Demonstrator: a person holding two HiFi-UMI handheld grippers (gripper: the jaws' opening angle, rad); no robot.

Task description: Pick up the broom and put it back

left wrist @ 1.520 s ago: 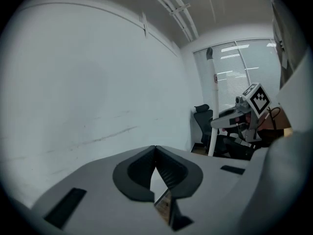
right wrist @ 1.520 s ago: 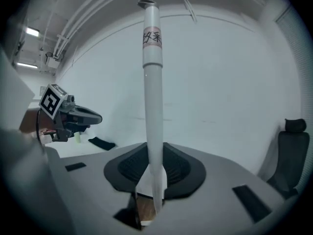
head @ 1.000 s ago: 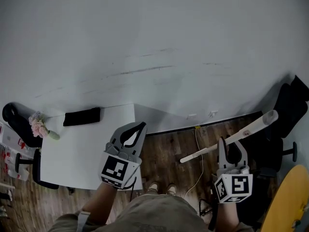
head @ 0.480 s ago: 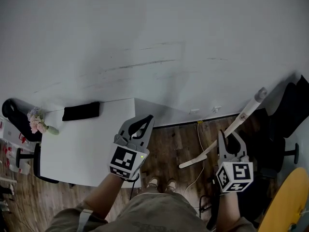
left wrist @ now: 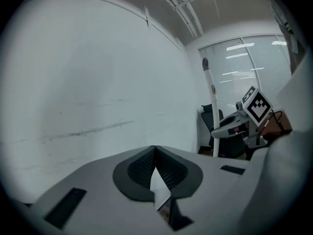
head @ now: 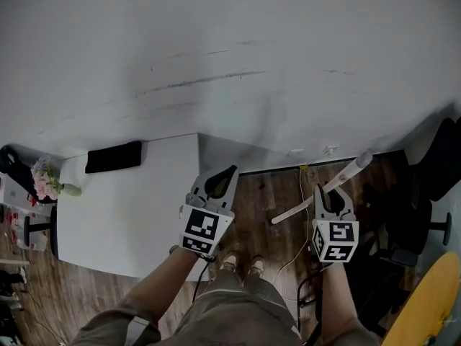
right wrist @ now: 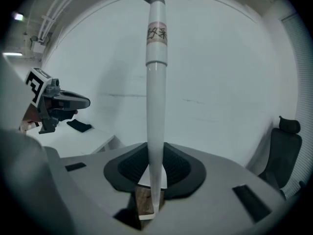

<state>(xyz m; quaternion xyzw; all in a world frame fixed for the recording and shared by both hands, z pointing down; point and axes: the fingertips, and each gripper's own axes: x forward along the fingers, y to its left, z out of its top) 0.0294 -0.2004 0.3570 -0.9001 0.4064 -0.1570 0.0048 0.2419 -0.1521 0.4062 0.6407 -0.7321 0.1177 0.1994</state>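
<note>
The broom shows only as a long white handle (head: 346, 173) with a label near its top end. It slants from the floor boards up toward the foot of the wall. My right gripper (head: 329, 193) is shut on this handle. In the right gripper view the handle (right wrist: 156, 82) stands straight up between the pads of the right gripper (right wrist: 155, 155). My left gripper (head: 225, 175) hangs beside the white table's corner, jaws shut with nothing between them (left wrist: 155, 151). From the left gripper view the handle (left wrist: 209, 106) stands upright at the right.
A white table (head: 122, 215) stands at the left with a black object (head: 113, 157) and pink flowers (head: 45, 182) on it. A black office chair (head: 425, 193) and a yellow round thing (head: 428, 301) are at the right. A cable (head: 300, 193) runs over the wooden floor. The pale wall (head: 230, 63) is ahead.
Both grippers have sunk and drawn nearer to the person's feet. The handle has swung with the right gripper, and its top end now lies closer to the wall's foot.
</note>
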